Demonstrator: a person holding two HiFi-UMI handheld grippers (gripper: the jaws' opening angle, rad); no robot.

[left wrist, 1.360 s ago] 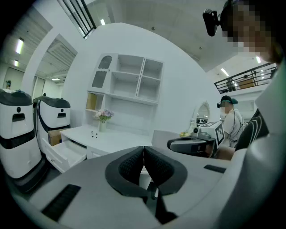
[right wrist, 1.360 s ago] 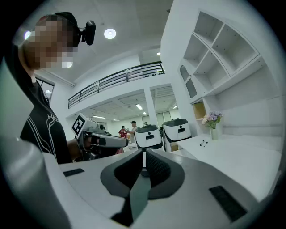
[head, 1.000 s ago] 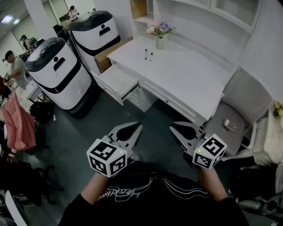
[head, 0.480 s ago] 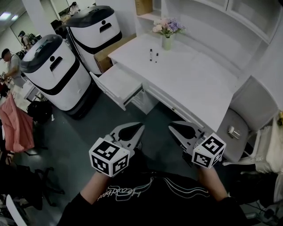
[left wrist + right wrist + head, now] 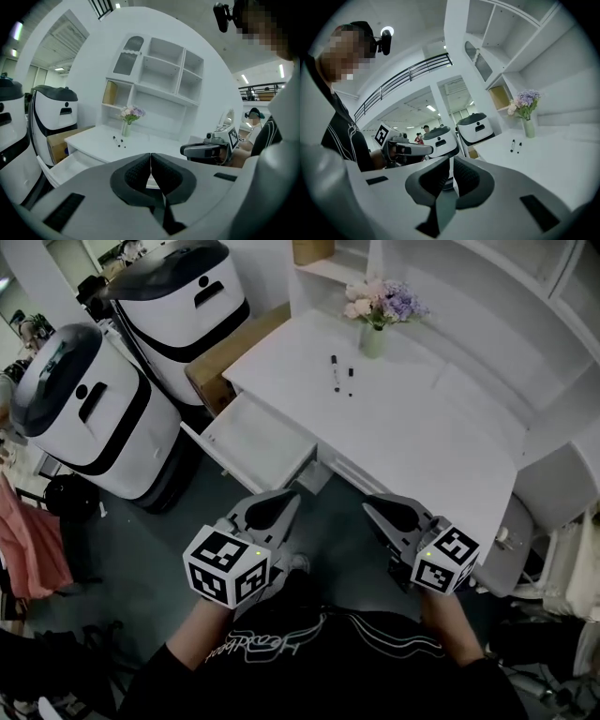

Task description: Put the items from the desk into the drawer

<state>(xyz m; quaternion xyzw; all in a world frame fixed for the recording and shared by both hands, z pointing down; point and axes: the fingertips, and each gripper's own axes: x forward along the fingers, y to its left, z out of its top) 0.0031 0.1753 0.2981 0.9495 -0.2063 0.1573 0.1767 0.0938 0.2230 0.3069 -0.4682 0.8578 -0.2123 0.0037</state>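
Note:
Two black markers (image 5: 334,373) (image 5: 351,381) lie side by side on the white desk (image 5: 422,437), near a vase of flowers (image 5: 375,315). The desk's left drawer (image 5: 258,442) stands pulled open and looks empty. My left gripper (image 5: 291,497) is shut and holds nothing; it hangs just short of the drawer's front. My right gripper (image 5: 369,506) is also shut and empty, below the desk's front edge. In the left gripper view the markers (image 5: 116,140) and the drawer (image 5: 65,164) lie beyond my shut left gripper (image 5: 150,157). The right gripper view shows the markers (image 5: 515,146) past my right gripper (image 5: 451,161).
Two big white-and-black rounded machines (image 5: 80,413) (image 5: 183,306) stand left of the desk, with a cardboard box (image 5: 234,348) between them and the desk. A white shelf unit (image 5: 154,89) rises behind the desk. A pale chair (image 5: 553,493) is at the right.
The head view has moved closer to the desk, so the drawer and markers sit nearer the grippers. Both grippers stay shut and held low in front of the person.

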